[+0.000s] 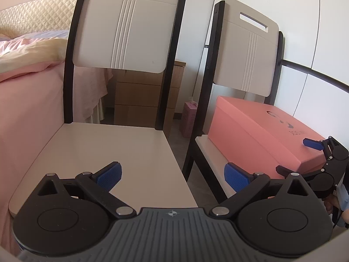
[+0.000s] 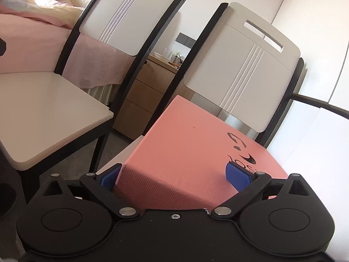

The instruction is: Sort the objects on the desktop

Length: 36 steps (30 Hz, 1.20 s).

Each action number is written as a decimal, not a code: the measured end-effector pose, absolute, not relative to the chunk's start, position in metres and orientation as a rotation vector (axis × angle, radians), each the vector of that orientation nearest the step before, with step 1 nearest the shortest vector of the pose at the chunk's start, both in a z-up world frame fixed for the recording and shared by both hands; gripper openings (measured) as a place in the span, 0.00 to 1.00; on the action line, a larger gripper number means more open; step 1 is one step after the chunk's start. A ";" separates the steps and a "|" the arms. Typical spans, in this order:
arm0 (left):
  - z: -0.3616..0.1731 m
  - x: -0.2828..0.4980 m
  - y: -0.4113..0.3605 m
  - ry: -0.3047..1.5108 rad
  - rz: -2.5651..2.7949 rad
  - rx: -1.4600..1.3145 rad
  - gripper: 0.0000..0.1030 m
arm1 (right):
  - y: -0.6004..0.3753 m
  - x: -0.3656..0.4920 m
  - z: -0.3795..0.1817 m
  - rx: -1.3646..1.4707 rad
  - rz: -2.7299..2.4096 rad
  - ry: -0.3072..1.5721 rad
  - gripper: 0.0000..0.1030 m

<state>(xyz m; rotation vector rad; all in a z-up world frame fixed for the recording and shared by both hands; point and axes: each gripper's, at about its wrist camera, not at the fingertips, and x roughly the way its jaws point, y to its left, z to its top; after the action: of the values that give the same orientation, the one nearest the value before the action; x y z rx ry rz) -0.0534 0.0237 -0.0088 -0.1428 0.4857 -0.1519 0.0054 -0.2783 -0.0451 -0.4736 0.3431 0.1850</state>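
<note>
Right wrist view: right tongs (image 2: 174, 176) spread astride pink box (image 2: 185, 152), contact unclear; left tongs (image 1: 172, 175) released.

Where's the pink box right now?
The pink box sits on the seat of the right-hand chair, against its backrest. In the right wrist view a near corner lies between the open pads of the right hand-held gripper.
</note>
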 end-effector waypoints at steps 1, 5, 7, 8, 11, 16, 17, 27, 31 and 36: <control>-0.009 -0.054 0.024 0.485 -0.151 -0.144 0.98 | -0.285 0.009 -0.043 -0.401 0.206 0.372 0.94; -0.009 -0.054 0.024 0.485 -0.151 -0.140 0.98 | -0.298 0.011 -0.040 -0.295 0.211 0.394 0.95; -0.009 -0.054 0.025 0.483 -0.149 -0.139 0.98 | -0.297 0.009 -0.039 -0.302 0.211 0.395 0.95; -0.009 -0.054 0.025 0.484 -0.147 -0.140 0.98 | -0.297 0.009 -0.039 -0.296 0.212 0.398 0.95; -0.009 -0.055 0.025 0.483 -0.144 -0.139 0.98 | -0.296 0.007 -0.035 -0.272 0.210 0.394 0.95; -0.010 -0.056 0.023 0.476 -0.128 -0.126 0.98 | -0.292 -0.004 -0.015 -0.184 0.217 0.355 0.95; -0.010 -0.057 0.022 0.474 -0.125 -0.123 0.98 | -0.290 -0.006 -0.012 -0.169 0.218 0.351 0.95; -0.012 -0.062 0.023 0.442 -0.066 -0.089 0.98 | -0.267 -0.030 0.019 -0.059 0.240 0.282 0.99; -0.013 -0.065 0.026 0.439 -0.038 -0.088 0.98 | -0.259 -0.039 0.024 0.007 0.276 0.289 0.99; -0.012 -0.070 0.029 0.421 -0.020 -0.095 0.98 | -0.244 -0.051 0.023 0.054 0.303 0.284 0.99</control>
<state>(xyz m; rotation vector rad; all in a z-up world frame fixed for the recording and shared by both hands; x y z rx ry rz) -0.0701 0.0293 -0.0125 -0.0950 0.4213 -0.0201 -0.0509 -0.2436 0.0229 0.0542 0.2835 0.3034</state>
